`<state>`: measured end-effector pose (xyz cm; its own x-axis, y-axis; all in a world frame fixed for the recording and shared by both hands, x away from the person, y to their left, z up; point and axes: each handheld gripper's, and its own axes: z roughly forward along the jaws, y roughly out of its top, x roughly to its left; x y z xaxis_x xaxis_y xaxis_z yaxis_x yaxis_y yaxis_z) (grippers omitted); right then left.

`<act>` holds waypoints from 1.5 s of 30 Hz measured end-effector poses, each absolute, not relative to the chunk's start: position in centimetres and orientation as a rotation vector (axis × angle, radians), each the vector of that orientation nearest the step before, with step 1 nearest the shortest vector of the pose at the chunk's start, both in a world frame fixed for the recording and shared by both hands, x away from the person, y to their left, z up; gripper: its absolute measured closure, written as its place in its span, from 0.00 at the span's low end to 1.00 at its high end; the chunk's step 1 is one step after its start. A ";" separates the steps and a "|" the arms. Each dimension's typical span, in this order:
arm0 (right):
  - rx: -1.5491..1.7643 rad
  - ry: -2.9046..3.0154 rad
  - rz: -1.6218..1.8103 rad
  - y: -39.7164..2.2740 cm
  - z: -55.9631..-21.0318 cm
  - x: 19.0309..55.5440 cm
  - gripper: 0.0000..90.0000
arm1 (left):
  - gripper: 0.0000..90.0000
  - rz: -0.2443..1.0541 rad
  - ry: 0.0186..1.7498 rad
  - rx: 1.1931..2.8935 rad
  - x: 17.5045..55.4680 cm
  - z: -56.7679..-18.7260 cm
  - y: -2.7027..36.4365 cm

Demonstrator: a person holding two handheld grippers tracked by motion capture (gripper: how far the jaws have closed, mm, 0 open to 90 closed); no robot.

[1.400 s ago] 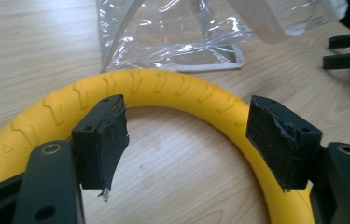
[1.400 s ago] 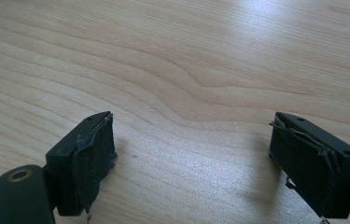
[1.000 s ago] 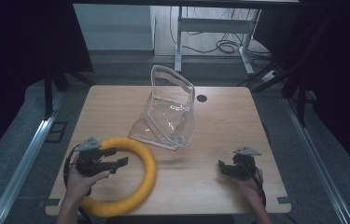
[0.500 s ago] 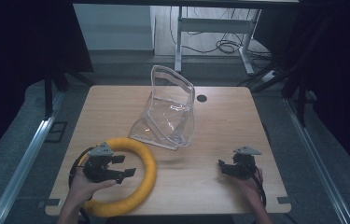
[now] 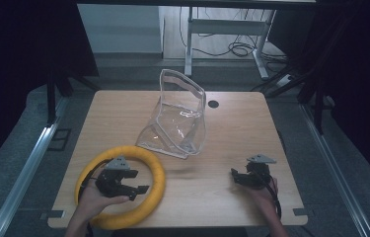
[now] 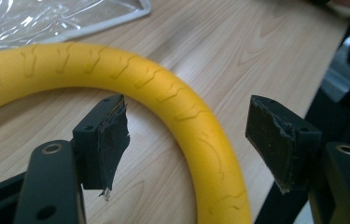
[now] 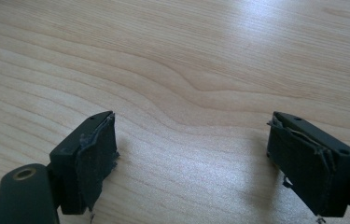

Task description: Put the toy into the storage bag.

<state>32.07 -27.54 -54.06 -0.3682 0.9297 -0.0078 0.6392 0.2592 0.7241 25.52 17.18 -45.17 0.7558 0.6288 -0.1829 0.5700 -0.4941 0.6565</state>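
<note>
The yellow ring (image 5: 121,186) lies flat at the counter's (image 5: 232,128) near-left corner, a clear bag (image 5: 177,118) just beyond. The left tool (image 6: 186,135) is spread astride its rim: approach stage, judged. Closing is called for next. The right tool (image 7: 191,154) is spread, idle.

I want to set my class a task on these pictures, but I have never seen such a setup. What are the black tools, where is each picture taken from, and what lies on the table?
A person sits at a wooden table, holding a hand tool with two black jaws in each hand. The high view looks down from above. The other two come from cameras riding on each tool. The left gripper is open, its jaws either side of a yellow ring's band, not gripping it. The right gripper is open above bare wood. A clear plastic bag stands behind the ring. Nothing is held.
</note>
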 end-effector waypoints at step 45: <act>1.428 2.093 0.892 -27.6 -54.1 32.1 0.18 | 0.38 0.003 1.018 2.564 26.0 -50.8 10.8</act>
<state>32.11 -27.55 -54.06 -0.3616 0.9323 -0.0080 0.6401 0.2544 0.7249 26.02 10.77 -50.77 0.7376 0.6614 -0.1360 0.6607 -0.6652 0.3478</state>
